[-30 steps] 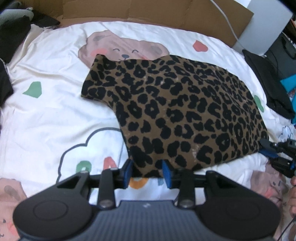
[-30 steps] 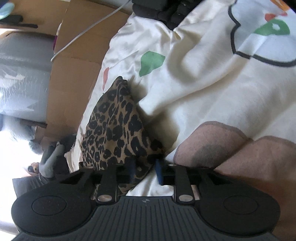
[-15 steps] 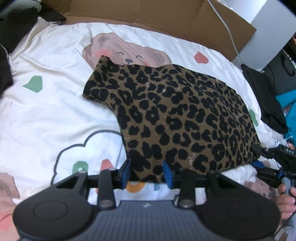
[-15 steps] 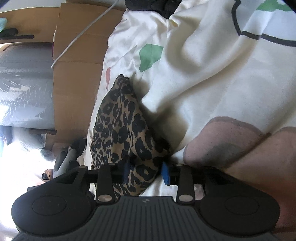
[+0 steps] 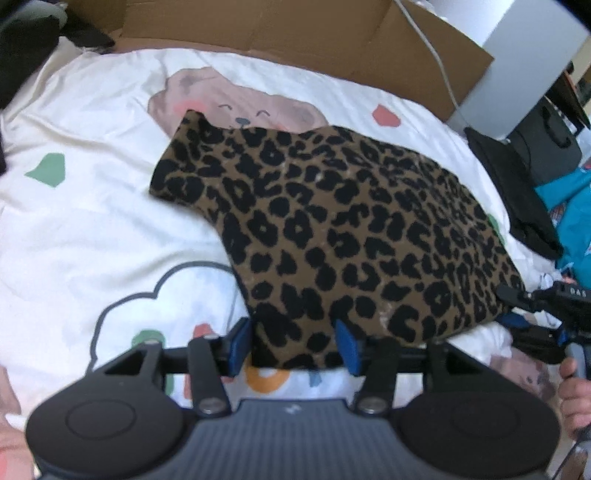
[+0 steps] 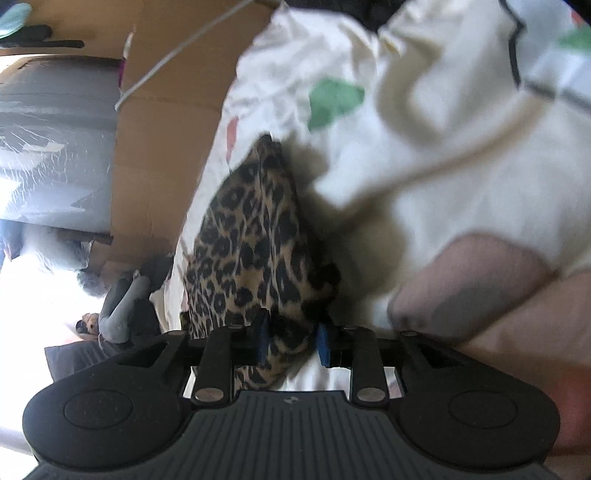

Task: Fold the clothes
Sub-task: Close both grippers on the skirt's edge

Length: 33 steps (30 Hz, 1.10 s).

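Left wrist view: leopard-print garment (image 5: 332,236) lies spread on a bed sheet (image 5: 92,229), white with cartoon prints, its near hem toward the camera
Left gripper (image 5: 293,345): jaws part-way apart, the garment's near-left corner sits between the blue pads (image 5: 239,343); whether the pads press the cloth cannot be told
Right gripper, seen from the left: (image 5: 517,310) black fingers at the garment's near-right corner, touching the hem; a hand (image 5: 570,391) shows below it at the frame edge
Right wrist view: blurred; the same garment (image 6: 255,251) is seen edge-on, bulging up from the sheet (image 6: 443,155)
Right gripper (image 6: 291,339): jaws narrow, a fold of the leopard cloth lies between the blue pads (image 6: 263,338) and seems pinched there
Garment shape: one short sleeve sticks out at the far left, over a pink bear print (image 5: 240,107) on the sheet
Sheet prints: outlined cloud (image 5: 155,295) left of the near hem, green patch (image 5: 46,171) at far left, red patch (image 5: 386,116) beyond the garment
Behind the bed: flattened cardboard (image 5: 295,33) with a white cable (image 5: 432,48) running across it
Right of the bed: dark clothing (image 5: 517,192) on the sheet's edge, teal fabric (image 5: 569,218) beyond that
Far left corner: more dark clothes (image 5: 22,55)
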Each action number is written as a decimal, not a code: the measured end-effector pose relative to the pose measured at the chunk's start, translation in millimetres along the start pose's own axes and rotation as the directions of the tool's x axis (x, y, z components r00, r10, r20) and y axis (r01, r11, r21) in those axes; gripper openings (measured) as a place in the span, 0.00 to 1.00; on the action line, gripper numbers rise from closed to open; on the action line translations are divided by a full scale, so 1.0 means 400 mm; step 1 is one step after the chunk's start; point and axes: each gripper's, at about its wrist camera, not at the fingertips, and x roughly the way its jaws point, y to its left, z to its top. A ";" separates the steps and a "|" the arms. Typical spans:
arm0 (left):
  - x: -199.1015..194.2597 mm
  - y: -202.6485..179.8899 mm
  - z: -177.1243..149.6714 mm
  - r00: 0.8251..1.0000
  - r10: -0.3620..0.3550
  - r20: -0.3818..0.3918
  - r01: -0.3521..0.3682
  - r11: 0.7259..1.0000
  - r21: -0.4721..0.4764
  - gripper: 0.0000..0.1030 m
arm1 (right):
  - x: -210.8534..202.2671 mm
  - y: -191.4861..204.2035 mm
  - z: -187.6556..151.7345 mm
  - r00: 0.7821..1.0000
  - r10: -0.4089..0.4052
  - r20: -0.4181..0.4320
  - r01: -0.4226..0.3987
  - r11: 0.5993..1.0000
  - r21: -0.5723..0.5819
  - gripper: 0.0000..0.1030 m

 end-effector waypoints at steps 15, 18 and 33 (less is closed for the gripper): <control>-0.007 0.073 0.006 0.992 -0.124 0.022 0.125 0.983 -0.131 0.47 | 0.006 -0.014 -0.020 1.000 0.000 0.031 -0.003 0.997 0.082 0.26; -0.013 0.083 0.000 0.993 -0.120 0.021 0.122 0.987 -0.109 0.46 | 0.002 -0.021 -0.022 0.998 -0.008 0.056 0.003 0.996 0.088 0.27; 0.006 0.093 0.016 0.994 -0.112 -0.012 0.108 0.977 -0.182 0.08 | 0.012 0.002 -0.014 0.999 0.002 0.034 -0.003 0.999 0.033 0.07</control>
